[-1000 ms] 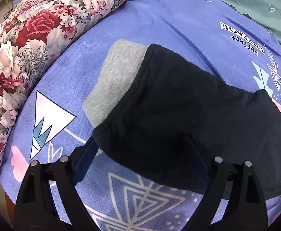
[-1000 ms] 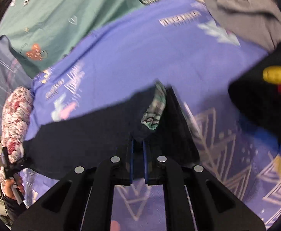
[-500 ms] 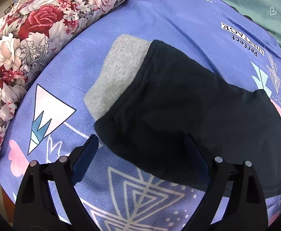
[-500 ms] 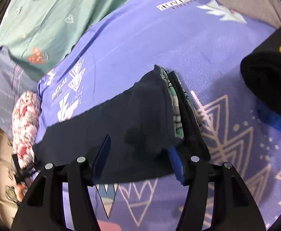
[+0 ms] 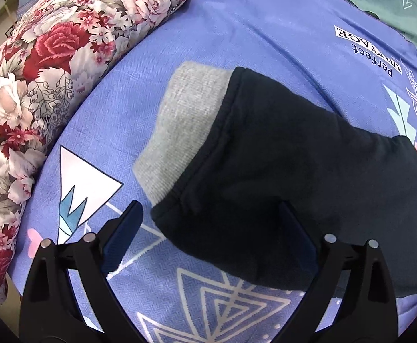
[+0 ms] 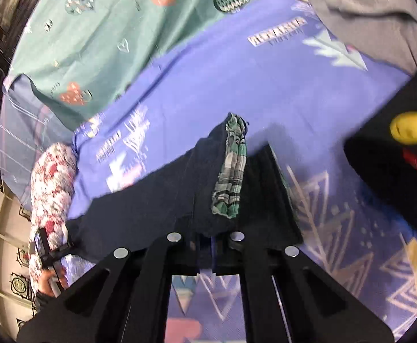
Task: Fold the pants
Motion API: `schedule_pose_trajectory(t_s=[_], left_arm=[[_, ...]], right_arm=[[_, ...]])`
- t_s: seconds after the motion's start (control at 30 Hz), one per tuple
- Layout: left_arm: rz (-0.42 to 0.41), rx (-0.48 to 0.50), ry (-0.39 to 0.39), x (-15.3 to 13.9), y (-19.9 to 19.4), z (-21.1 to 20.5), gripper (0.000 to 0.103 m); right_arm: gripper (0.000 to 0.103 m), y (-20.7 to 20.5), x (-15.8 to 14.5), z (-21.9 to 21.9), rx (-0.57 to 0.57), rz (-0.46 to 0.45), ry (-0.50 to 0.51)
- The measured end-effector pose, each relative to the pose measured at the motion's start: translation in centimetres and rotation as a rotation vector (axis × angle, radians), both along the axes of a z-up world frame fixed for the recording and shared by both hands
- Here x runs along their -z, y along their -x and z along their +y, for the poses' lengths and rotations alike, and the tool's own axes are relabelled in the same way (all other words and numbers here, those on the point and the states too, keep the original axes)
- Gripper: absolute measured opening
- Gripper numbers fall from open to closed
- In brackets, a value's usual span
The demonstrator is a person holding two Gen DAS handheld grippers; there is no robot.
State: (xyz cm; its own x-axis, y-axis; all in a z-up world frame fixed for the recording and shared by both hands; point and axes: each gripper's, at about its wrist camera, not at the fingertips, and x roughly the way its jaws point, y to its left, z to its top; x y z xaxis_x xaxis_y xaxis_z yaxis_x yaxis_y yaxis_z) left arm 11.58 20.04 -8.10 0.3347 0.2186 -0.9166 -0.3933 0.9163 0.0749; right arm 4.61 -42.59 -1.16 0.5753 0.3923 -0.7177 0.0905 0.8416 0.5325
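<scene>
Black pants (image 5: 294, 171) with a grey ribbed cuff (image 5: 185, 125) lie on the purple patterned sheet (image 5: 251, 34). My left gripper (image 5: 208, 237) is open, its jaws on either side of the near edge of the leg end, just behind the cuff. In the right wrist view my right gripper (image 6: 205, 253) is shut on the waist end of the pants (image 6: 157, 200), lifting a fold whose green plaid lining (image 6: 231, 168) shows. The left gripper shows far left in that view (image 6: 51, 253).
A floral quilt (image 5: 45, 65) borders the sheet on the left. A teal sheet (image 6: 108, 28) lies beyond. A grey garment (image 6: 365, 14) and a black garment with a yellow smiley (image 6: 402, 148) lie to the right of the pants.
My right gripper opened half a second ago, then shut again on the waist end and raised it. My left gripper stayed open and drew back slightly from the cuff.
</scene>
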Motion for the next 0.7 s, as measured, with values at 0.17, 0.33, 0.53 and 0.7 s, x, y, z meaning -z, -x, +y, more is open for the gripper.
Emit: schedule_pose_trajectory(t_s=[0.17,0.33,0.53,0.7], left_arm=[[0.003,0.015,0.008,0.0,-0.1,0.3,0.096],[-0.009,0.030,-0.018,-0.7,0.5,-0.5,0.095],[-0.091,0.111,-0.006,-3.5,2.5,-3.2,0.093],[-0.163,0.197,0.004,-5.7,3.5,-7.5,0.094]], right_arm=[[0.004,1.1,6.2,-0.9,0.010,0.146,0.022],[0.024,1.1,5.0,0.1,-0.028,0.103,0.113],[0.048,-0.1,2.2,-0.8,0.001,-0.005,0.166],[0.048,-3.8,2.9,-0.3,-0.003,0.001,0.222]])
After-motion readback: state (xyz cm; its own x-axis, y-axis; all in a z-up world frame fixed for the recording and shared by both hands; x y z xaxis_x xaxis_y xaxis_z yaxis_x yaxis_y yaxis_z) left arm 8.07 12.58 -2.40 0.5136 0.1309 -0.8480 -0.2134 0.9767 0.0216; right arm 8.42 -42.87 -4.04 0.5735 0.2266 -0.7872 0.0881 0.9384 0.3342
